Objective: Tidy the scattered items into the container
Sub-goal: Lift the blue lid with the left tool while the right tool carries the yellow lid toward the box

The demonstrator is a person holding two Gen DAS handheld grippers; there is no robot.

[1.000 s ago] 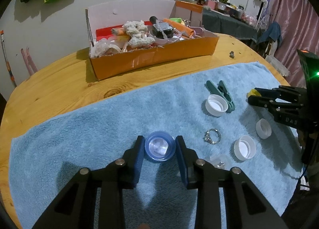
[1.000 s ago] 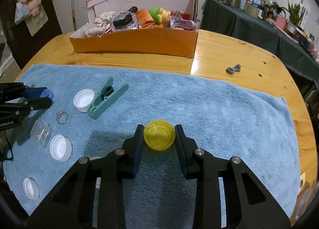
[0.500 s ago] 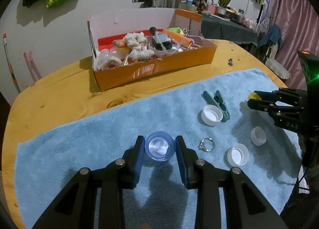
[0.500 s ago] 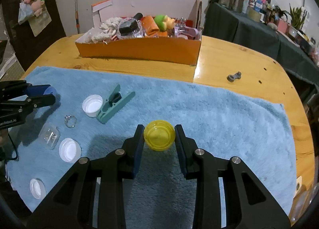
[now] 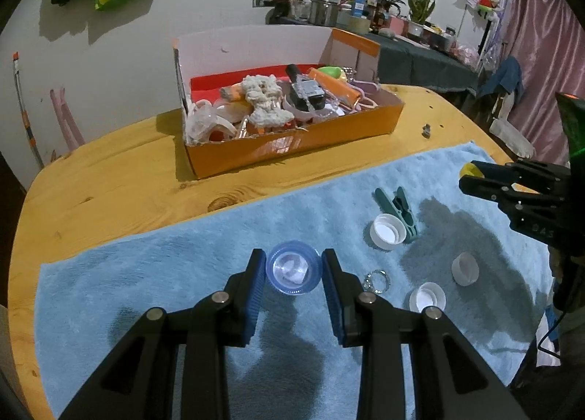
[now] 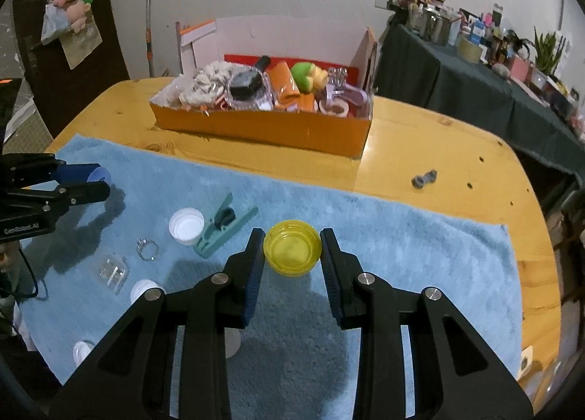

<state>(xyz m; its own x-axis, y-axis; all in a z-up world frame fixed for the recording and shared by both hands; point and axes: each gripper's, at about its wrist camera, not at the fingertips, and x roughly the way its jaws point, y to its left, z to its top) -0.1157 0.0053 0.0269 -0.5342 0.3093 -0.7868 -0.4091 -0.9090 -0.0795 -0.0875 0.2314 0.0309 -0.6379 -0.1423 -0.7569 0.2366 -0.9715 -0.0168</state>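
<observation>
The round wooden table [image 5: 109,182] carries a blue towel [image 5: 182,248] across its near half and, behind the towel, an orange cardboard box [image 5: 292,142] with its white flap standing up at the back. The box is heaped full: a knotted cream rope [image 5: 263,102], a black item in a clear wrapper, an orange tube, clear plastic pieces at its left end, and a green-and-yellow toy [image 6: 309,74] toward its right end. On the towel lie a teal clothes peg [image 5: 398,206] touching an upturned white cap [image 5: 388,231], two more white caps [image 5: 427,297] nearer the front, a small metal ring [image 5: 374,279] and a clear little case [image 6: 113,271]. A small grey fitting [image 6: 424,178] sits on the bare wood to the right of the box. The left gripper [image 5: 293,270] has its jaws closed partway onto a blue cap [image 5: 292,268], raised above the towel. The right gripper [image 6: 292,250] has its jaws likewise pinched onto a yellow cap [image 6: 291,248], both pads touching its sides
</observation>
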